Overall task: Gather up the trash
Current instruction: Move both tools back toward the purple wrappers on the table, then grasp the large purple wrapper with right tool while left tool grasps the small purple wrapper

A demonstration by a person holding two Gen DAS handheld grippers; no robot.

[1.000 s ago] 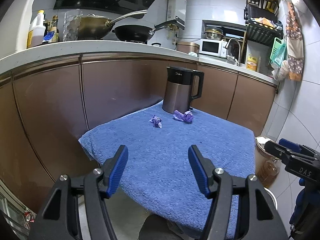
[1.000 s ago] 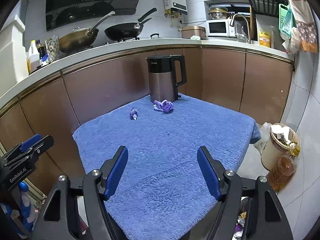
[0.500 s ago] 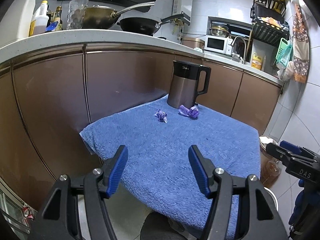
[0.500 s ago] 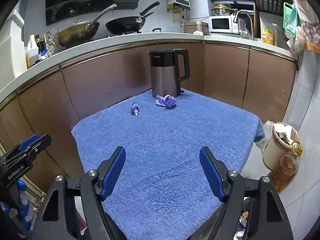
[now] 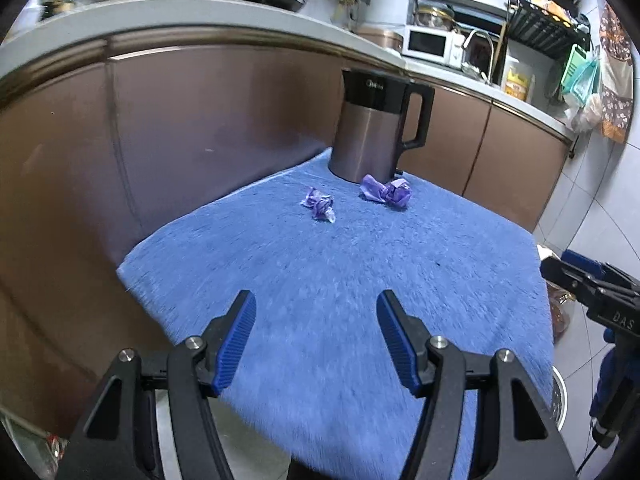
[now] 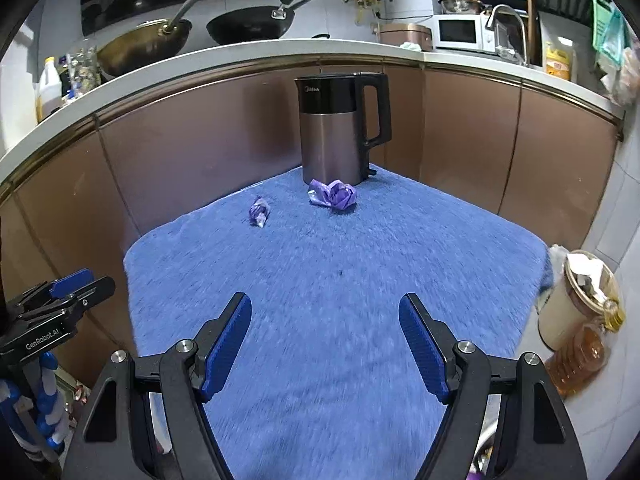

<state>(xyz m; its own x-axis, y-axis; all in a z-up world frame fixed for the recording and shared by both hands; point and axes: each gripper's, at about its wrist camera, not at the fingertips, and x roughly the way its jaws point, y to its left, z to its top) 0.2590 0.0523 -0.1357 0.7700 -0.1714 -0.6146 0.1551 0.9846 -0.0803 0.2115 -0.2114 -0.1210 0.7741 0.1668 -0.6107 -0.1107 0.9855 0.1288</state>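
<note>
Both grippers have advanced toward the far side of the blue towel, so the kettle and the trash loom larger than a second ago. Left gripper: jaws apart, empty. Right gripper: jaws apart, empty. The small purple wrapper lies apart from the larger purple wad, which sits just beside the kettle base. Judgement: approach phase, nothing collected yet
</note>
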